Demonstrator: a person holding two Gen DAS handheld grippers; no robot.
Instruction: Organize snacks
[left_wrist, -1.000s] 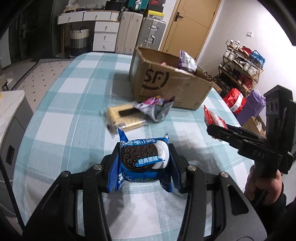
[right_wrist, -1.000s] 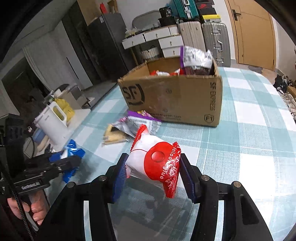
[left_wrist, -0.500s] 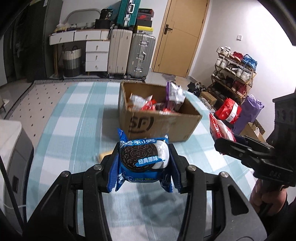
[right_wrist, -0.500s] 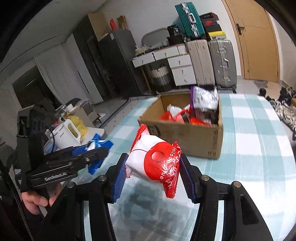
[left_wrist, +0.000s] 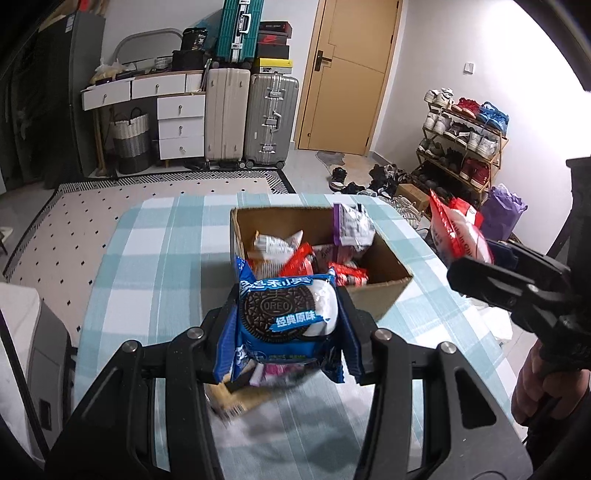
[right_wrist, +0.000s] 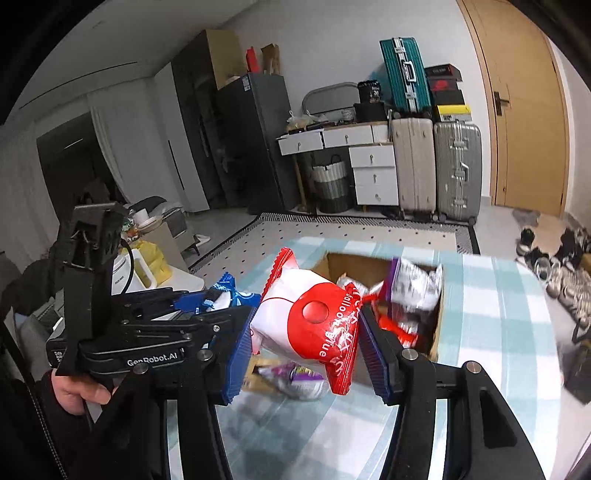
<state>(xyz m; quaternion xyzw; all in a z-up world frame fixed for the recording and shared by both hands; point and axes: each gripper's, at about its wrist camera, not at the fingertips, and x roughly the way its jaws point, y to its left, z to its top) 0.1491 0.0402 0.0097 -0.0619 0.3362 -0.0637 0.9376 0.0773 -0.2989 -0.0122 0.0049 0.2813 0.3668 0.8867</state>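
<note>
L gripper (left_wrist: 288, 325) is clenched on the Oreo pack (left_wrist: 286, 321), pack upright between the pads, held in the air on the near side of the box (left_wrist: 384, 295). Under the pack, on the bench (left_wrist: 155, 266) just short of the box, lie a purple-pink pouch (right_wrist: 299, 376) and a tan pack (left_wrist: 236, 400), both blurred.

R gripper (right_wrist: 304, 336) is clenched on the red-white bag (right_wrist: 314, 325), bag tilted, pads pressing both its sides. It hangs near the box's near-left corner in the right wrist view; the left wrist view shows the same bag to the right of the box, w/ a hand (left_wrist: 535, 387) on the gripper handle below. L gripper body sits just left of the bag in the right wrist view, Oreo pack sticking out front, a hand (right_wrist: 79, 391) under it.

The box stands open on the checked bench, holding several snacks: red wrappers, a white pouch, and a purple-white bag (left_wrist: 351, 225) upright at the far right corner.

Beyond the box: patterned rug, white drawers, suitcases (left_wrist: 251, 118), a door. Right of the box, a shoe rack (left_wrist: 461, 140).
</note>
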